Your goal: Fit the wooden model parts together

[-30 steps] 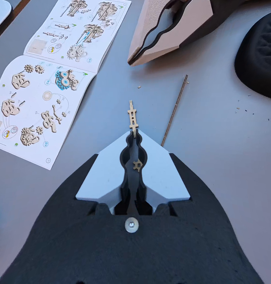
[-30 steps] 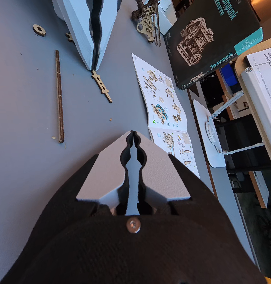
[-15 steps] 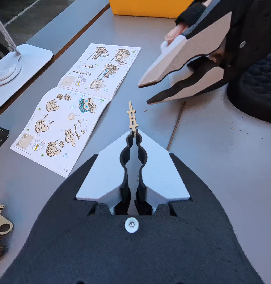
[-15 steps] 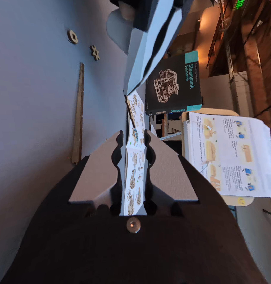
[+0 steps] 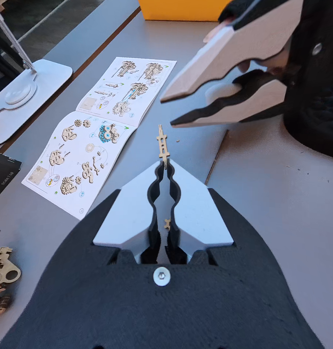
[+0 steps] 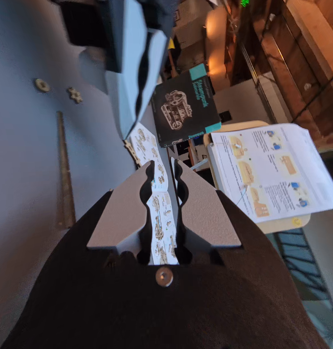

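Left tool [image 5: 164, 164] pinches a wooden strip [image 5: 163, 145]; right tool [image 6: 162, 163], parted and empty, nears it. Nothing joined yet; gear [image 6: 74, 95] and washer [image 6: 41, 85] wait.

A pale, notched wooden strip [image 5: 162, 146] stood pinched at its base, raised off the bench [image 5: 256, 207]. A small cross-shaped piece [image 5: 167, 224] lay below, seemingly flat. A thin stick [image 5: 216, 156] lay just beside.

The lower end of the notched wooden strip [image 5: 162, 145] was hidden between the tips of the left gripper [image 5: 164, 164]. A small cross-shaped piece [image 5: 167, 224] showed only partly between its fingers. The wooden assembly [image 5: 1, 272] was cut off at the left edge. In the right wrist view the washer [image 6: 42, 85] and thin stick [image 6: 64, 170] were blurred.
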`<move>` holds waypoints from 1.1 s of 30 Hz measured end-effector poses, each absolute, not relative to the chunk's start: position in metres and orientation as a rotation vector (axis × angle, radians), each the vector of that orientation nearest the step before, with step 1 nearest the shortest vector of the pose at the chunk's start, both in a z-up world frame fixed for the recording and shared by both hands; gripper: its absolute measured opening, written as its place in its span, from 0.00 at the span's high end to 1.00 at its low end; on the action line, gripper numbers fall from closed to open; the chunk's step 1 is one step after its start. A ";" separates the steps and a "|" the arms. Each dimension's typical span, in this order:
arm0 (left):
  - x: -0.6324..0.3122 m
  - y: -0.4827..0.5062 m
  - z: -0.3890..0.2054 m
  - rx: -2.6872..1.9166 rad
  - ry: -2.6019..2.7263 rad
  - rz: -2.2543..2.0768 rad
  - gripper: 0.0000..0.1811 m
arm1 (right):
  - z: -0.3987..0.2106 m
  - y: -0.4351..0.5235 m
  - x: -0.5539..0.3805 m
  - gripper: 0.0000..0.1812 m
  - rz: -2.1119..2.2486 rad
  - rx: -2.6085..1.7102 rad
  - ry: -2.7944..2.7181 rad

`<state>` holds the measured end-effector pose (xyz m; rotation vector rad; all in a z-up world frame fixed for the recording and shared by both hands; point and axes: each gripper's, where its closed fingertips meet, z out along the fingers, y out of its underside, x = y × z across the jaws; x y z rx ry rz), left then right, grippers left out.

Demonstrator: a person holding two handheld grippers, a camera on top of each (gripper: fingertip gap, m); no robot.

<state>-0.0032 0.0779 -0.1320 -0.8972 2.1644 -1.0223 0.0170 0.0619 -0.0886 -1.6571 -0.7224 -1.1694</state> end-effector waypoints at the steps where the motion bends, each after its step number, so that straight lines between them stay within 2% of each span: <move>1: -0.002 0.082 -0.130 -0.898 2.142 -1.017 1.00 | -0.079 0.058 0.025 0.91 -1.090 -1.658 -0.605; 5: 0.003 0.089 -0.114 -0.890 2.032 -1.054 1.00 | -0.079 0.055 0.042 0.95 -0.459 -1.761 -0.150; 7: 0.005 0.092 -0.107 -0.867 1.982 -1.046 1.00 | -0.081 0.057 0.042 0.93 -0.089 -1.762 0.064; 10: 0.005 0.092 -0.096 -0.813 1.918 -1.022 1.00 | -0.067 0.058 0.040 0.92 0.367 -1.602 0.355; 13: 0.003 0.087 -0.087 -0.770 1.877 -1.021 1.00 | -0.062 0.059 0.035 0.91 0.629 -1.456 0.553; 18: 0.001 0.075 -0.084 -0.724 1.859 -1.011 1.00 | -0.075 0.073 0.012 0.92 0.786 -1.467 0.622; 21: 0.000 0.069 -0.085 -0.709 1.865 -1.009 1.00 | -0.075 0.072 0.012 1.00 0.830 -1.423 0.642; 24: 0.000 0.065 -0.086 -0.699 1.864 -1.003 1.00 | -0.076 0.072 0.014 1.00 0.861 -1.418 0.638; 28: 0.001 0.064 -0.092 -0.771 1.885 -1.113 0.80 | -0.071 0.064 0.038 1.00 0.855 -1.410 0.599; 30: -0.001 0.065 -0.099 -0.818 1.939 -1.191 0.78 | -0.073 0.059 0.049 1.00 0.882 -1.447 0.567; 33: 0.000 0.076 -0.108 -0.861 1.975 -1.224 0.82 | -0.073 0.053 0.052 1.00 0.945 -1.466 0.496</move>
